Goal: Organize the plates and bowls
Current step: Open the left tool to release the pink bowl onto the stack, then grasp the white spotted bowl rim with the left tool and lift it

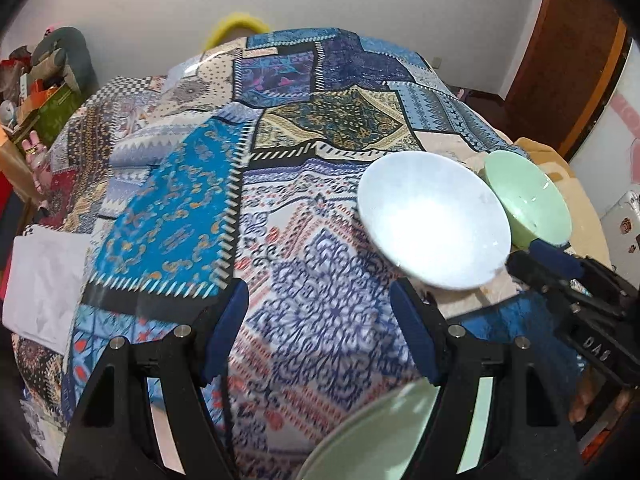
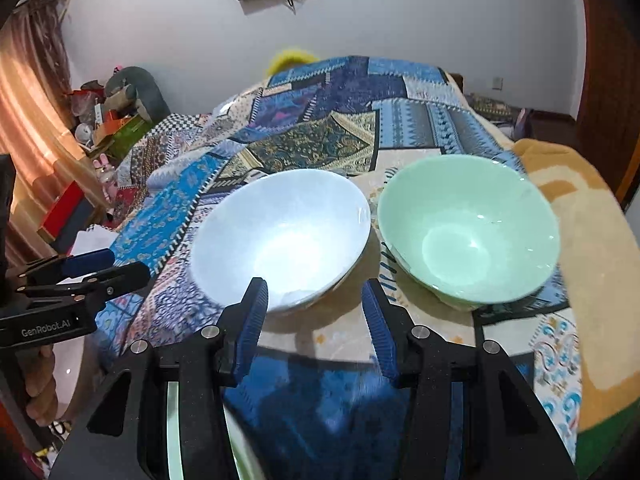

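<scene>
Right gripper (image 2: pixel 314 312): fingers sitting spread apart, gripping nothing, hovering just short of the white bowl (image 2: pixel 280 236). Left gripper (image 1: pixel 320 332): fingers likewise spread wide, empty, hanging over the patchwork cloth (image 1: pixel 192 216). Bowls counted: two, one white, one green bowl (image 2: pixel 468 232), both sitting upright side by side on the cloth toward its right edge, rims near each other, contact not clear. One pale green plate (image 1: pixel 372 440) is showing at the near edge, under the left gripper; blurred.
</scene>
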